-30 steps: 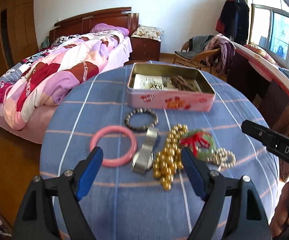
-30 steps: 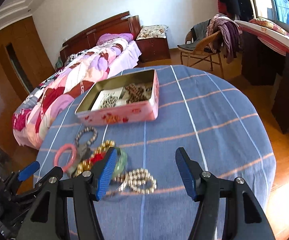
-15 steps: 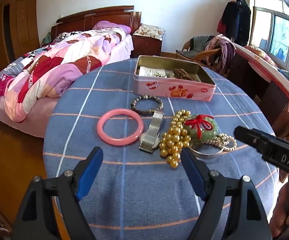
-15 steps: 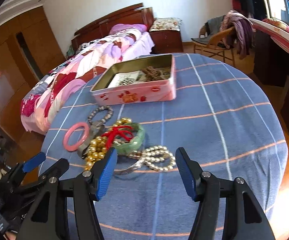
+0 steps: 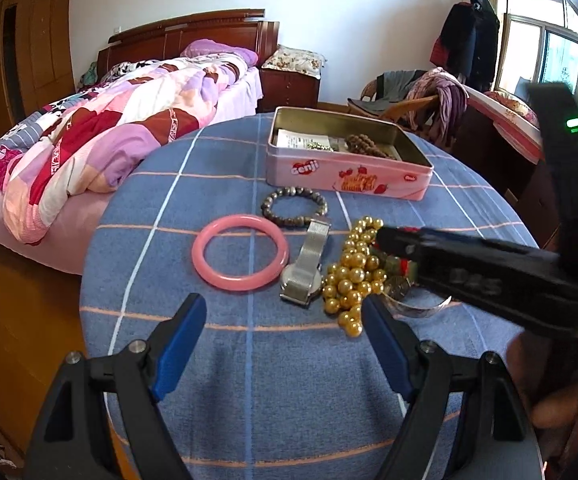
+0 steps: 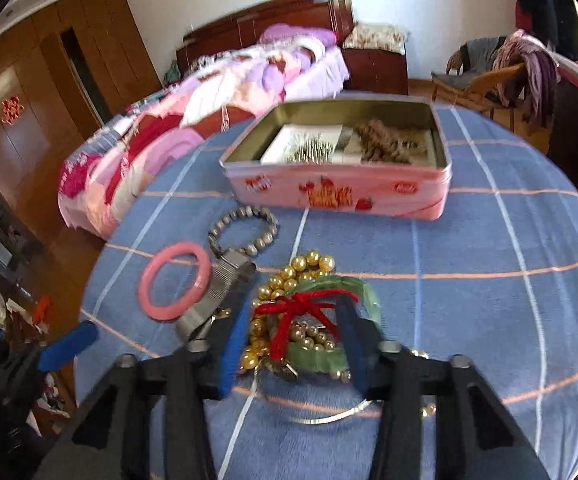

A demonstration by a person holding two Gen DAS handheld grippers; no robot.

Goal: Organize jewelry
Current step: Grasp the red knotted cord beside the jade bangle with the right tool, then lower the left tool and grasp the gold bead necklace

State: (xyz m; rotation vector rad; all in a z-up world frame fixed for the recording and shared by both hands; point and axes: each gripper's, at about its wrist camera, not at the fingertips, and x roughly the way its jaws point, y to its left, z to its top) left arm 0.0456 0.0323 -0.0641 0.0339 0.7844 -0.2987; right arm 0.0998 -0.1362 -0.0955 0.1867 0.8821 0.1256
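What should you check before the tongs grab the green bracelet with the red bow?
1. Right tongs around the green bracelet: ok, one finger each side.
2. Tongs closed on it: not ok, open.
3. Bracelet free of other jewelry: not ok, gold beads and the silver bangle touch it.
4. Pink tin open: ok.
5. Room in tin: ok, space shows beside the brown beads.
6. Left tongs out of the way: ok, open, empty.

A green bangle [image 6: 363,300] tied with a red ribbon [image 6: 301,310] lies between the right jaws, atop gold beads [image 6: 309,266]. Left of them lie a silver watch [image 6: 219,286], pink bangle [image 6: 175,286] and grey bead bracelet [image 6: 245,230]; beyond stands the open pink tin [image 6: 337,194].
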